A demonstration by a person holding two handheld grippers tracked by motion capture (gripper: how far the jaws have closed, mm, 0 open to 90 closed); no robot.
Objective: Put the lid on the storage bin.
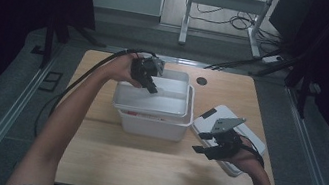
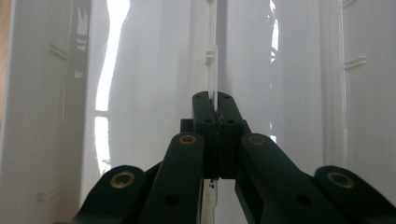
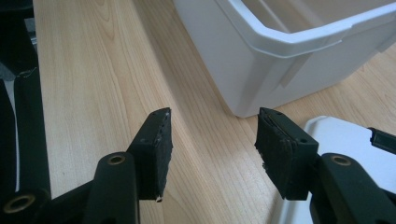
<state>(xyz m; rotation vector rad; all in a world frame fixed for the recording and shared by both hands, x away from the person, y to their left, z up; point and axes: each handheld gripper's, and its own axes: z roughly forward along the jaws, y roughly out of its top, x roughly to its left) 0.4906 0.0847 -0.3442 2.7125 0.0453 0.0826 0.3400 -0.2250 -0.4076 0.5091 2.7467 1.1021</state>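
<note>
Two grippers: the left gripper point(image 1: 151, 88) pinches the tray's point(image 1: 150, 103) middle wall; the right gripper point(image 3: 212, 140) gapes wide, box point(image 3: 280, 56) ahead.

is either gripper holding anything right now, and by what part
The left gripper is shut on the white tray's thin centre divider. The right gripper is open, holding nothing.

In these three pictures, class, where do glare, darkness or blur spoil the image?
High view: dim, dark at the edges, the tray bright. Left gripper view: white glare streaks on the tray around the shut left gripper. Right gripper view: evenly lit, sharp wood grain on the table.
</note>
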